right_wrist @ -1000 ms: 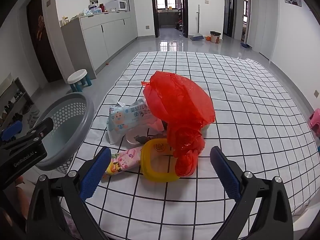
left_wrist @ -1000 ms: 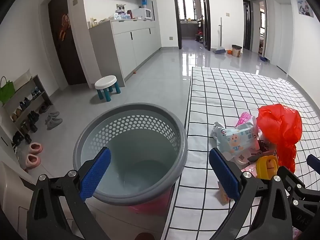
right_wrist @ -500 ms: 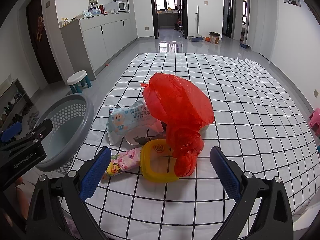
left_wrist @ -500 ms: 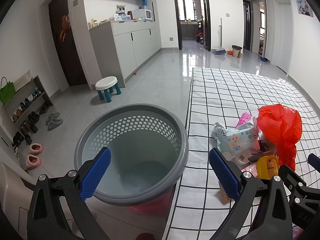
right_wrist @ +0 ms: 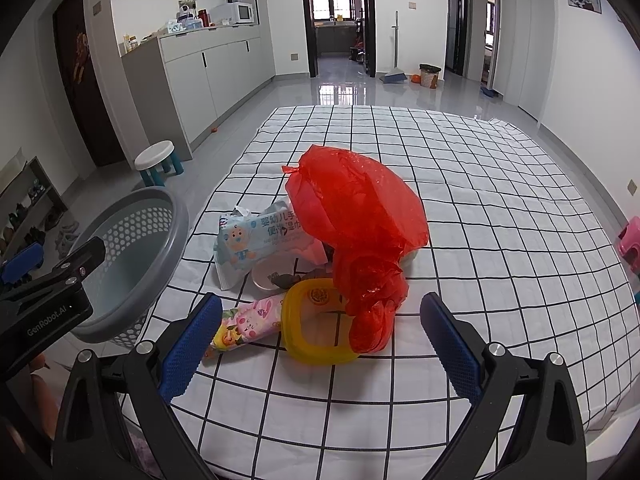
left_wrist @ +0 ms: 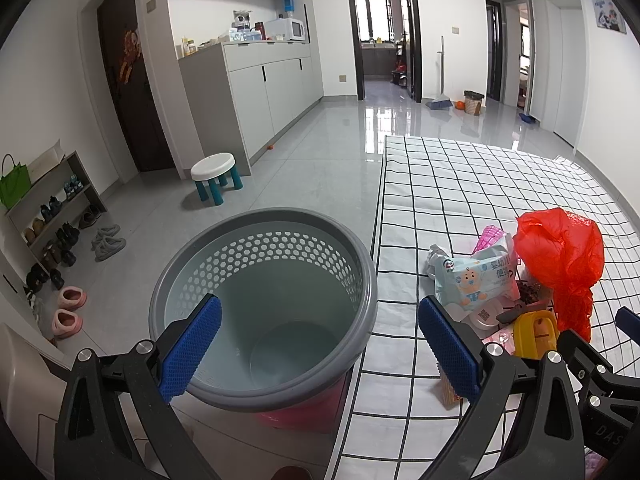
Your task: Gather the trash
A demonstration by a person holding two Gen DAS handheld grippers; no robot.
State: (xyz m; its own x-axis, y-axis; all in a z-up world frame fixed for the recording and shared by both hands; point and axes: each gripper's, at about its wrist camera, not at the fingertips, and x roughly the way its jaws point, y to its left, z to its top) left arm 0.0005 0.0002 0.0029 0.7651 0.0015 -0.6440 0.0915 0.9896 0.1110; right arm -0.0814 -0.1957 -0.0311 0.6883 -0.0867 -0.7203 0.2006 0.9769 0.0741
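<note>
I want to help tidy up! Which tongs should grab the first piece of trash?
Probably the right tongs. They are open and point straight at the trash pile: the red bag and yellow ring. The left tongs, also open, face the gray basket, with the trash off to their side.

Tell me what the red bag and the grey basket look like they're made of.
Red bag: thin plastic film by the look, glossy and slightly see-through, crumpled into sharp creases. Grey basket: probably moulded rigid plastic, smooth matte rim, walls pierced with a regular pattern of holes.
</note>
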